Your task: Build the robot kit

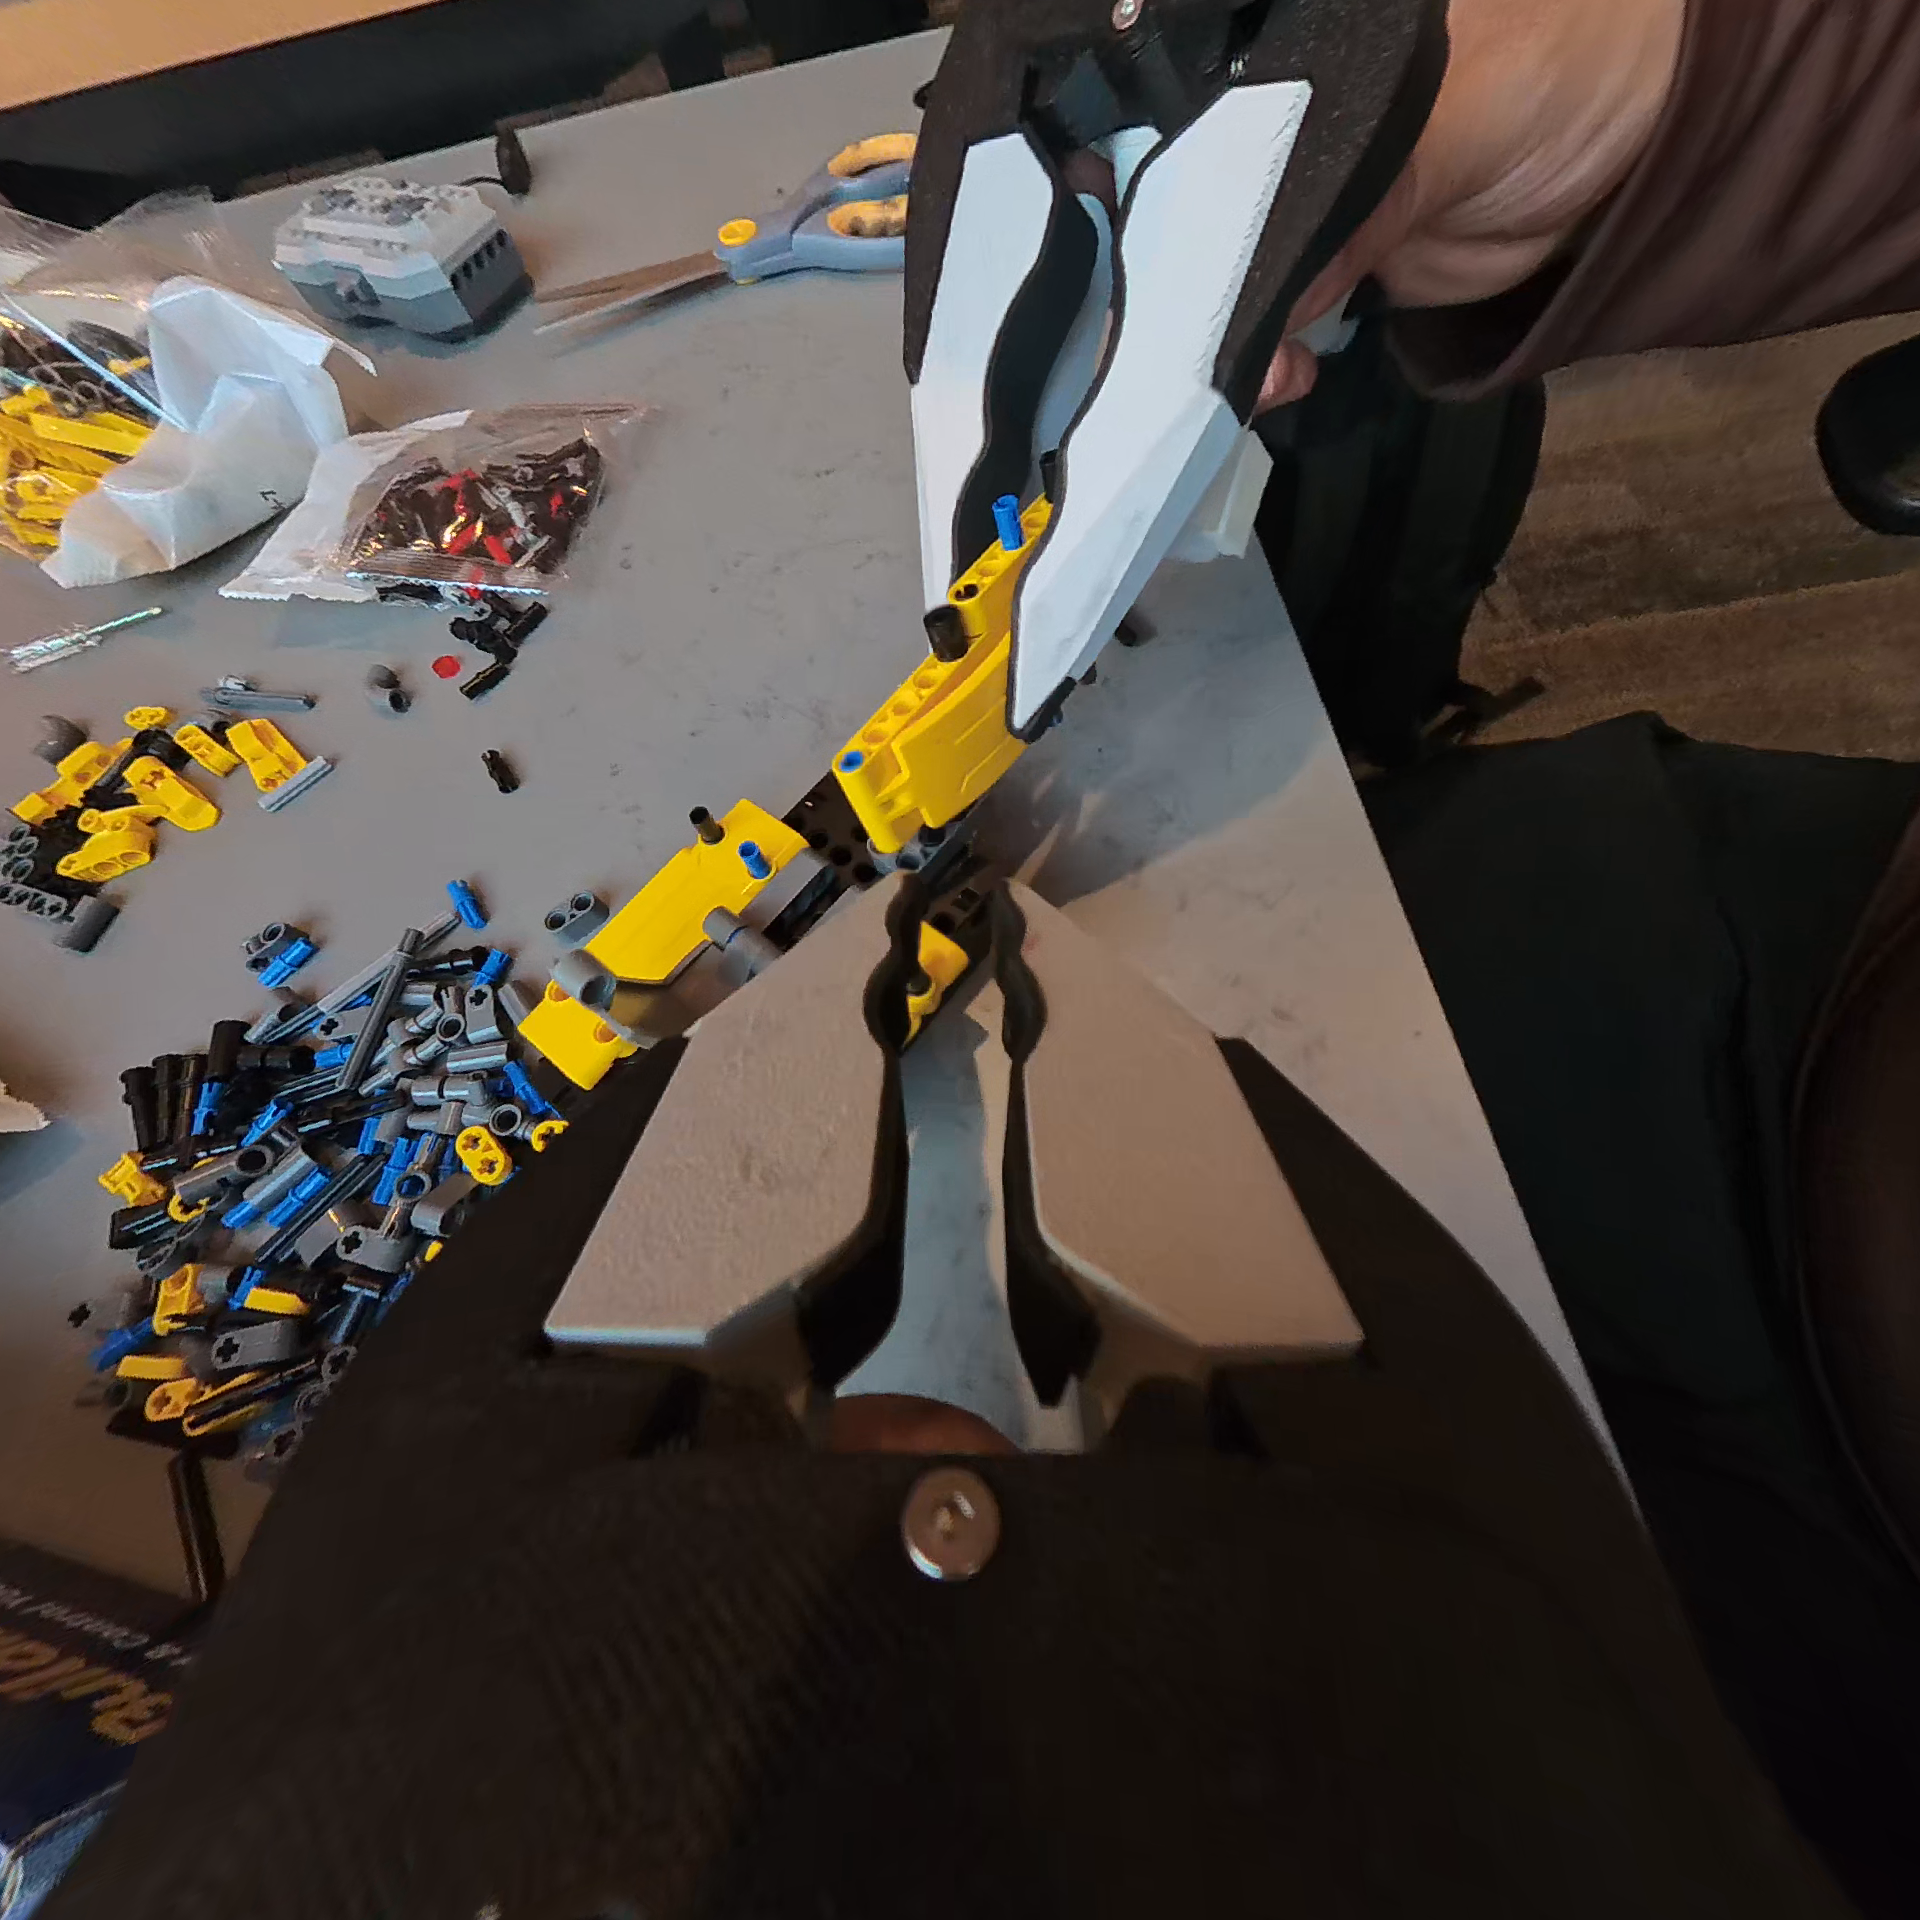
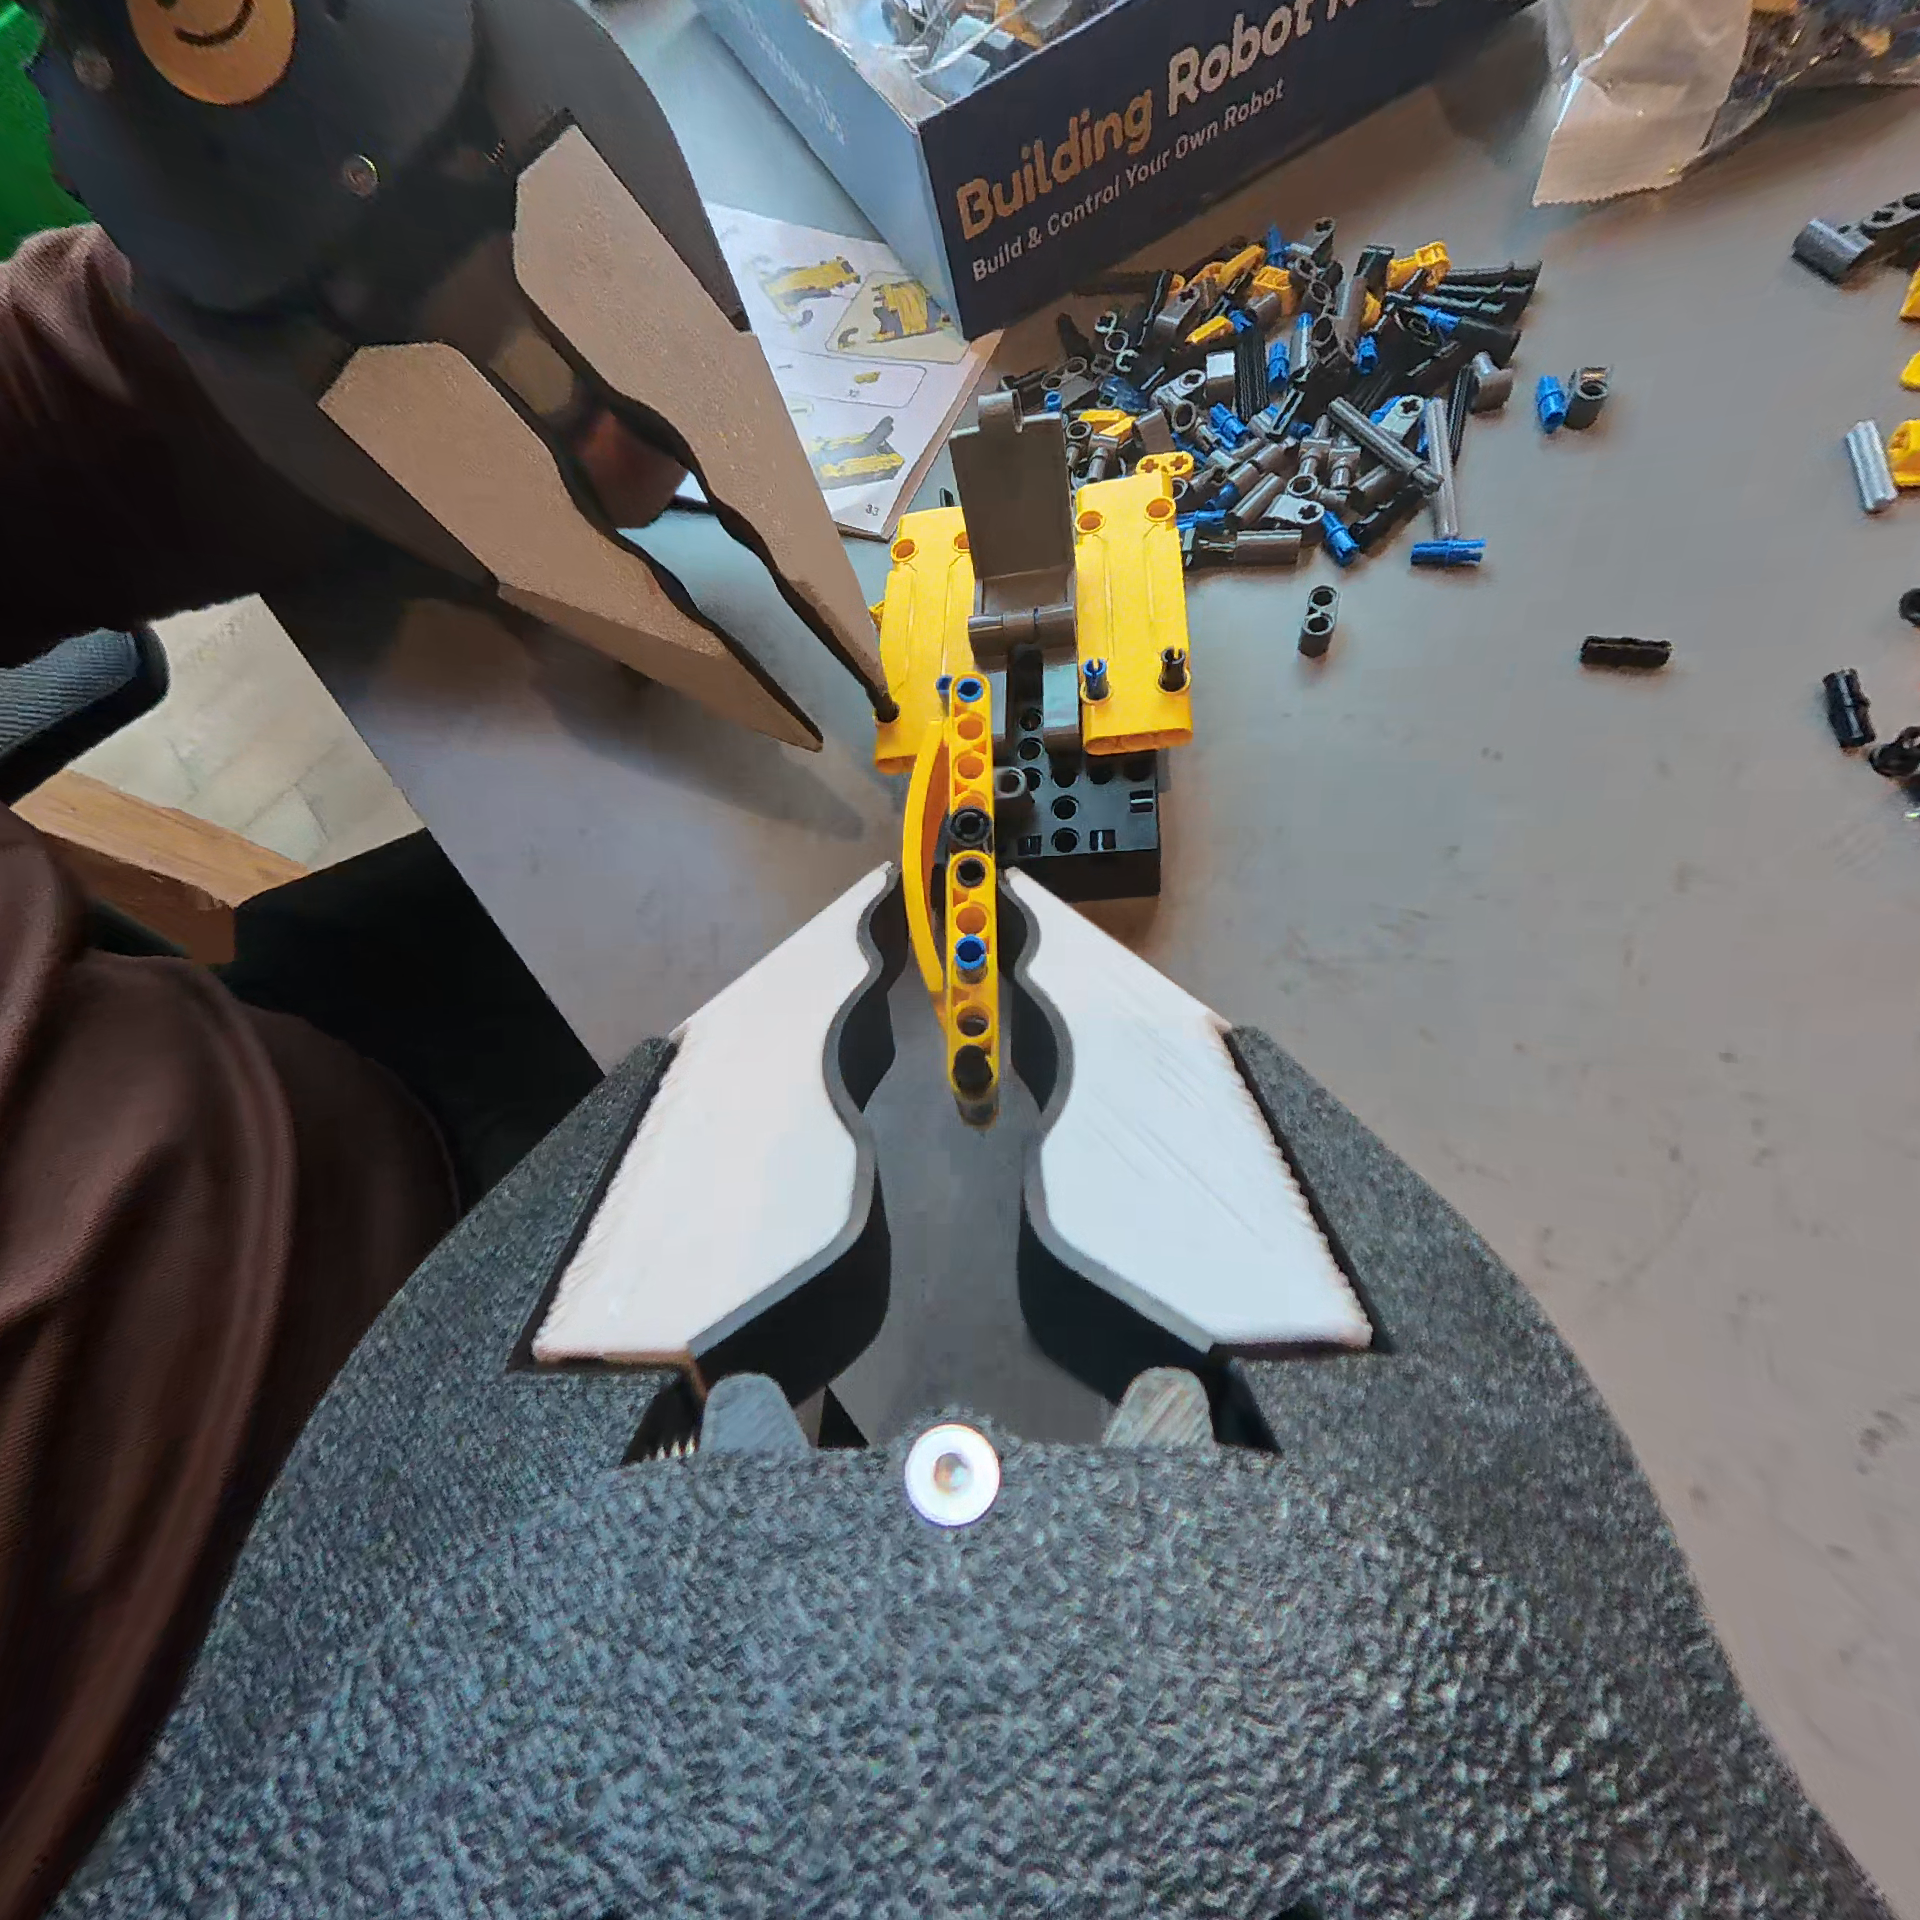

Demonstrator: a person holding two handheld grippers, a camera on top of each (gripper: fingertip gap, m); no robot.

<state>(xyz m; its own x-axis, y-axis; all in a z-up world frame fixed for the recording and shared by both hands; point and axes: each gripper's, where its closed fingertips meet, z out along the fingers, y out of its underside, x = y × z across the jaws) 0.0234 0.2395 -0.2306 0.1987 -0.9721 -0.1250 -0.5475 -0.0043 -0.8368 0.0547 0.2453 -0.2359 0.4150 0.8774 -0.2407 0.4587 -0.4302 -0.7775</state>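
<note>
Grey table, faintly scuffed. Spread over it: heap of small blue, grey and black parts, yellow pieces, bagged parts, scissors, grey block unit, dark box, instruction booklet.

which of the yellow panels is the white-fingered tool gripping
The yellow panel with the holed beam edge, raised off the table; the other panels flank the grey seat, ungripped.

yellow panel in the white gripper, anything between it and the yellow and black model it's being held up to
Nothing visible. The right gripper grips the yellow panel, whose far end already meets the model, which the left gripper holds. The loose parts pile lies beyond.
</note>
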